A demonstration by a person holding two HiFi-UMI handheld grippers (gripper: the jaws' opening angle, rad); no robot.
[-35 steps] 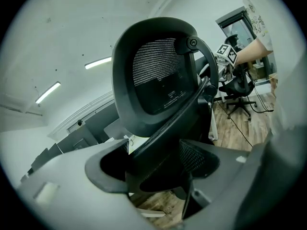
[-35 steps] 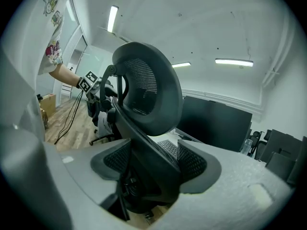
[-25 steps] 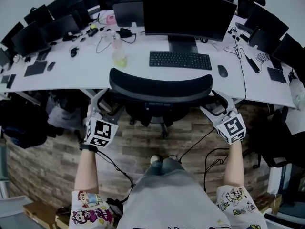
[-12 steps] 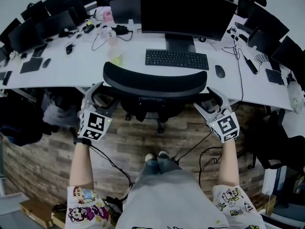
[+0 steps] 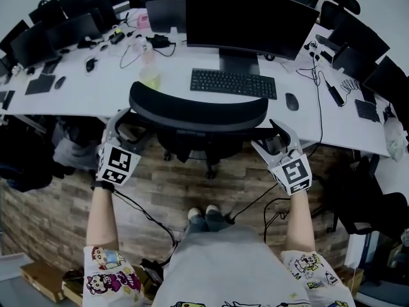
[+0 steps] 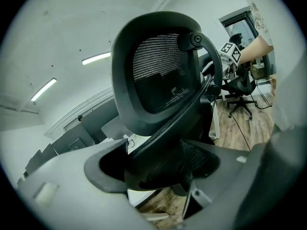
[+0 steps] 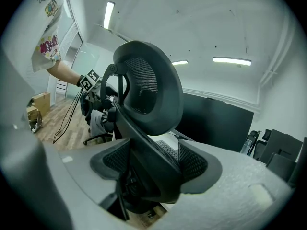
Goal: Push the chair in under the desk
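A black mesh office chair (image 5: 198, 110) stands in front of the white desk (image 5: 96, 94), with its backrest top at the desk's near edge. My left gripper (image 5: 123, 123) holds the left end of the backrest and my right gripper (image 5: 276, 137) holds the right end. In the left gripper view the chair's black frame (image 6: 165, 143) fills the gap between the grey jaws of the left gripper (image 6: 168, 169). In the right gripper view the chair's spine (image 7: 144, 143) likewise sits clamped in the right gripper (image 7: 148, 174). The seat is hidden under the desk and backrest.
On the desk behind the chair are a keyboard (image 5: 233, 83), a mouse (image 5: 291, 102), a large monitor (image 5: 249, 18) and a bottle (image 5: 151, 69). Another black chair (image 5: 364, 197) stands at the right. Cables trail over the wood floor (image 5: 166, 190) by the person's feet (image 5: 204, 213).
Both grippers and the chair have moved forward toward the desk. The backrest top now overlaps the desk's near edge more. The person has stepped forward with them.
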